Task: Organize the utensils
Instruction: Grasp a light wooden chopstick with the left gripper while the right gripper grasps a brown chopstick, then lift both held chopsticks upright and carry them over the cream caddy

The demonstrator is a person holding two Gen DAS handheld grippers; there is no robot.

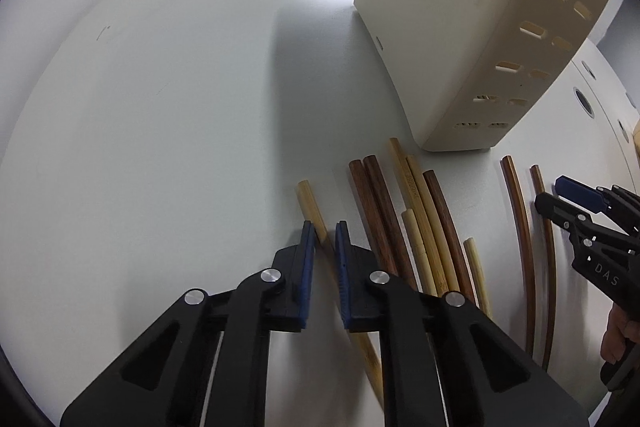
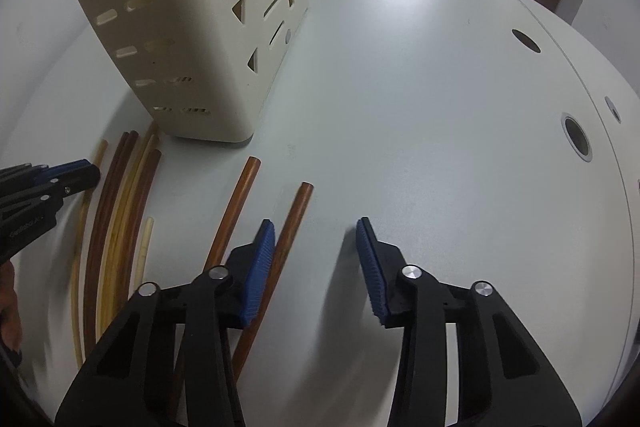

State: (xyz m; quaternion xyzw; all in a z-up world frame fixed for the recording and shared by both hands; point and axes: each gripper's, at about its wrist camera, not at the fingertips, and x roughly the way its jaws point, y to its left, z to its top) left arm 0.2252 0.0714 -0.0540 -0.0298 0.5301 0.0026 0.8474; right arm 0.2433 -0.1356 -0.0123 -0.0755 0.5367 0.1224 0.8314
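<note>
Several chopsticks, light bamboo and dark brown, lie side by side on the white table in front of a cream slotted utensil holder. My left gripper points down at the leftmost light bamboo chopstick, which runs between its blue pads; the jaws are nearly together on it. In the right wrist view, my right gripper stands wide. A reddish-brown chopstick lies between its jaws against the left pad, far from the other pad. A second reddish-brown chopstick lies just left of it.
The holder stands upright behind the chopsticks, with more compartments further back. The table has round cable holes on the right. My right gripper shows at the left wrist view's right edge, with a hand behind it.
</note>
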